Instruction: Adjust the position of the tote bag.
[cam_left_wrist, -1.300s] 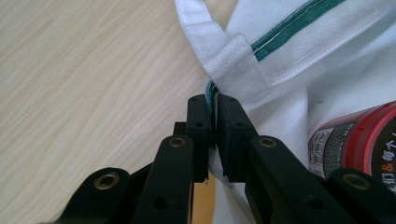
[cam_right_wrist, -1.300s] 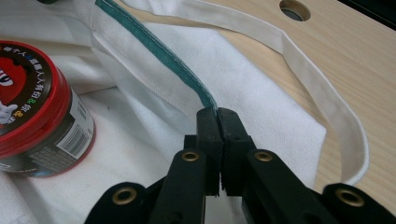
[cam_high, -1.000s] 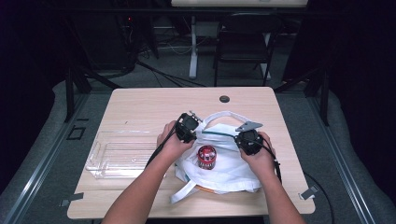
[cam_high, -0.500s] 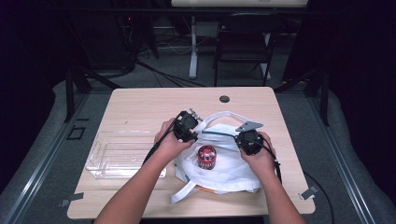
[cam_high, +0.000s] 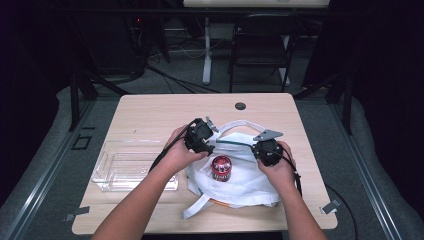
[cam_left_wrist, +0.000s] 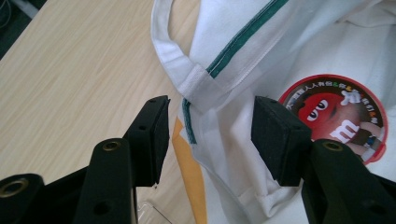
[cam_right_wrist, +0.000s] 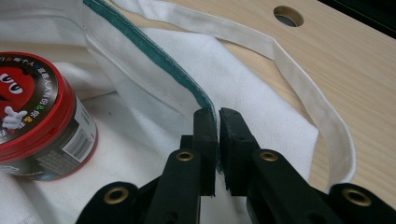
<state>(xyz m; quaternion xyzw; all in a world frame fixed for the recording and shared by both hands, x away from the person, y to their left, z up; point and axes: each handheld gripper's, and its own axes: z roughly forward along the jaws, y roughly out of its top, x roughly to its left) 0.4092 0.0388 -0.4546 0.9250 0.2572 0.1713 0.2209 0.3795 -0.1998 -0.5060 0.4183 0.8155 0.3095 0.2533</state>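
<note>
The right gripper pinches the green-trimmed hem of the bag, though its jaws have just eased a little; the left gripper has just been opening, hem between the pads but untouched; the bag lies mid-table, limp and light, best taken at the stitched hem or strap; the tin on it looks rigid, likely to roll.
</note>
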